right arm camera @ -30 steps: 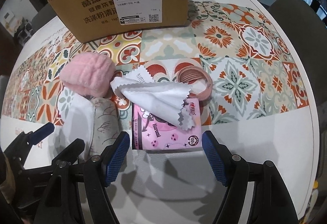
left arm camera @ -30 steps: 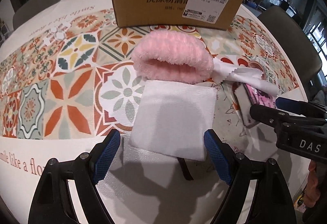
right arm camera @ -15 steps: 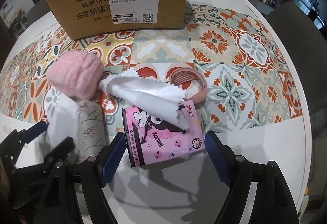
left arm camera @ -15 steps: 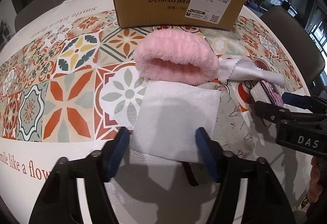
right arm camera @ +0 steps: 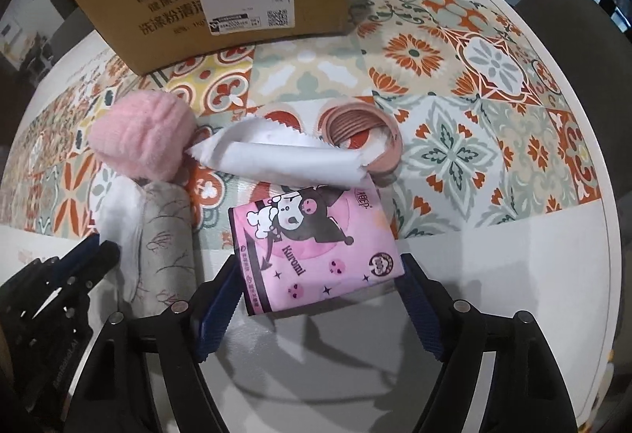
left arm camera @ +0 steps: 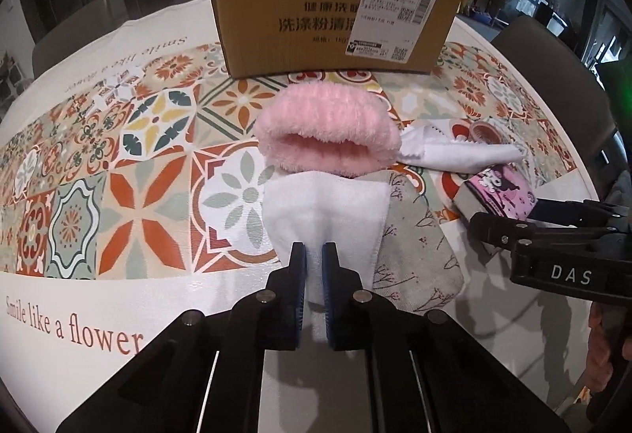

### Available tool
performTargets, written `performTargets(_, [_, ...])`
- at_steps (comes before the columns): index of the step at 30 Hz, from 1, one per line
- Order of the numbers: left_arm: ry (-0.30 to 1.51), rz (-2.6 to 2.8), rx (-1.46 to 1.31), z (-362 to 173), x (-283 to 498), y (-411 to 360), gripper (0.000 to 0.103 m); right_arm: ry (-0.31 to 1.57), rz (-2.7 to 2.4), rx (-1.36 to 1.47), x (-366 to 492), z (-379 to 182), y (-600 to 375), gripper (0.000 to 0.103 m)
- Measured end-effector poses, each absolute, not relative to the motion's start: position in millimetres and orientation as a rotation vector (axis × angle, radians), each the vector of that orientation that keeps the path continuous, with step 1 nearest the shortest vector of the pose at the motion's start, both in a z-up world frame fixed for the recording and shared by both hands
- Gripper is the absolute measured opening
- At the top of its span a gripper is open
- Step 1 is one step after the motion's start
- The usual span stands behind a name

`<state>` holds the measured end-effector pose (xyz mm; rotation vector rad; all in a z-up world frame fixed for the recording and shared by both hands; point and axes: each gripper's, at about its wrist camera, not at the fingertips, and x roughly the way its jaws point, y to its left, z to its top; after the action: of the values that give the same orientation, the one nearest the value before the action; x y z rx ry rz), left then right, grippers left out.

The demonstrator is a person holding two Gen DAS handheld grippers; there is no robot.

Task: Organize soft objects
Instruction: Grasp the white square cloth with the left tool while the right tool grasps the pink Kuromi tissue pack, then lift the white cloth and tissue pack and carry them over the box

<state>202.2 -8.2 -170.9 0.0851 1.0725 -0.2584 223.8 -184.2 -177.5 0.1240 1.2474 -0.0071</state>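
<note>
My left gripper is shut on the near edge of a white folded towel, which bunches between the blue pads. A fluffy pink headband lies just beyond it. A grey floral cloth lies under and right of the towel. My right gripper is open, its fingers on either side of a pink Kuromi tissue pack, which tilts up at its near end. A white zigzag-edged cloth lies on the pack's far end. A cardboard box stands at the back.
A pink ribbed band lies beyond the tissue pack. The round table has a patterned tile cloth and a white rim. Chairs stand around the table. The left gripper shows at the lower left of the right wrist view.
My left gripper has closed on the white towel's near edge, gathering it. My right gripper has moved forward around the tissue pack, whose near end has lifted and turned.
</note>
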Motion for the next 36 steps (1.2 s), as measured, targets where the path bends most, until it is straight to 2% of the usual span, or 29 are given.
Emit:
performTargets(22, [0.908, -0.263, 0.062, -111, 177, 2, 0.009, 1.133, 0.094, 0.129, 199, -127, -164, 0.077])
performTargets(36, [0.761, -0.259, 0.065, -61, 174, 4, 0.009, 0.983, 0.125, 0.112, 195, -76, -160, 0.077])
